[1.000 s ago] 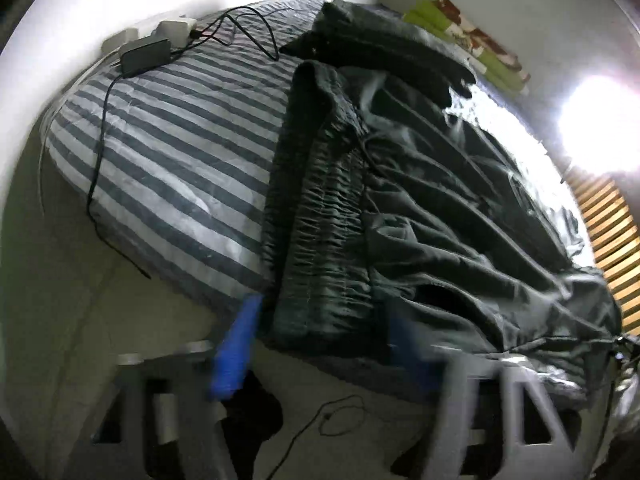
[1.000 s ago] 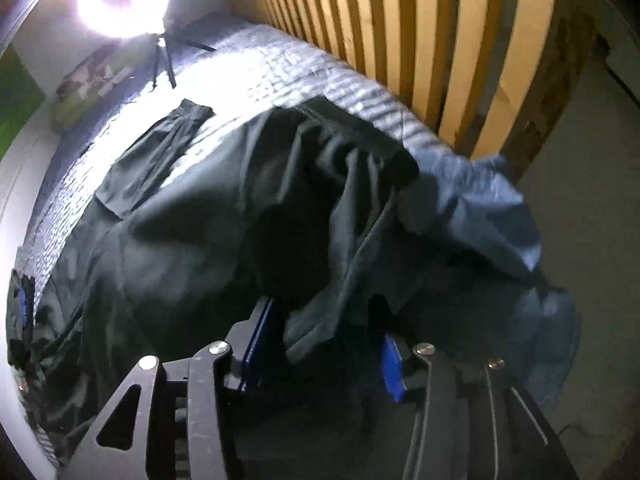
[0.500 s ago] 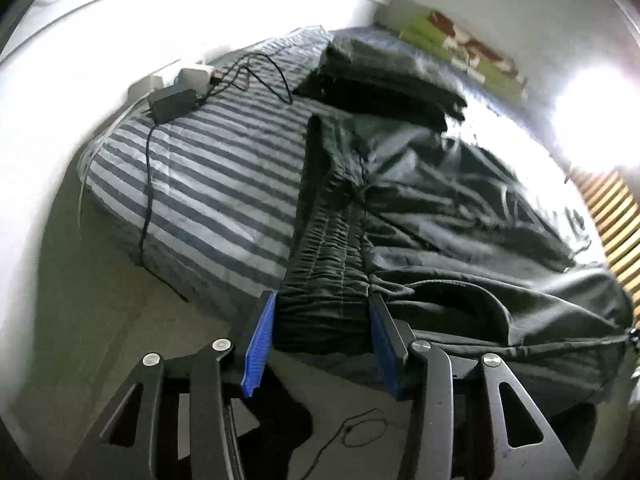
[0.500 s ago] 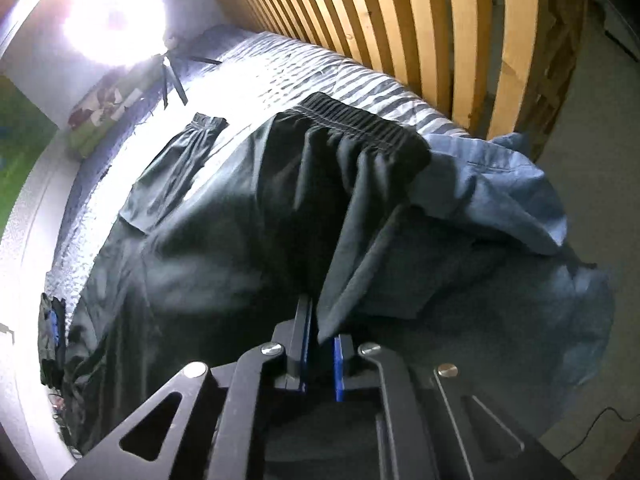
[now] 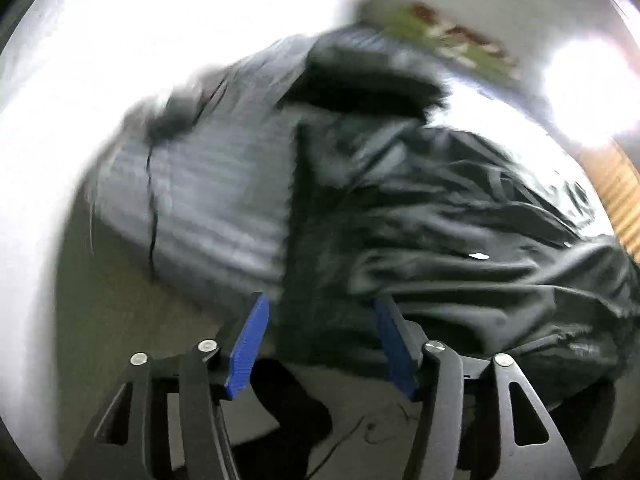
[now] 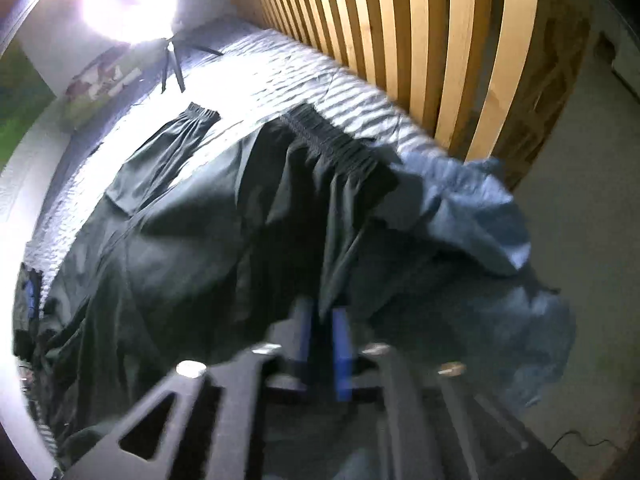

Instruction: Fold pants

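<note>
On the bed [image 5: 208, 200], pants [image 6: 180, 264] lie lengthwise; left gripper [image 5: 320, 344] wide, right gripper [image 6: 324, 344] narrow.

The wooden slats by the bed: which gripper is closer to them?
Right. The right gripper has its jaws around a fold of the pants just below the wooden slats. The left gripper is at the bed's opposite side, slats far off.
</note>
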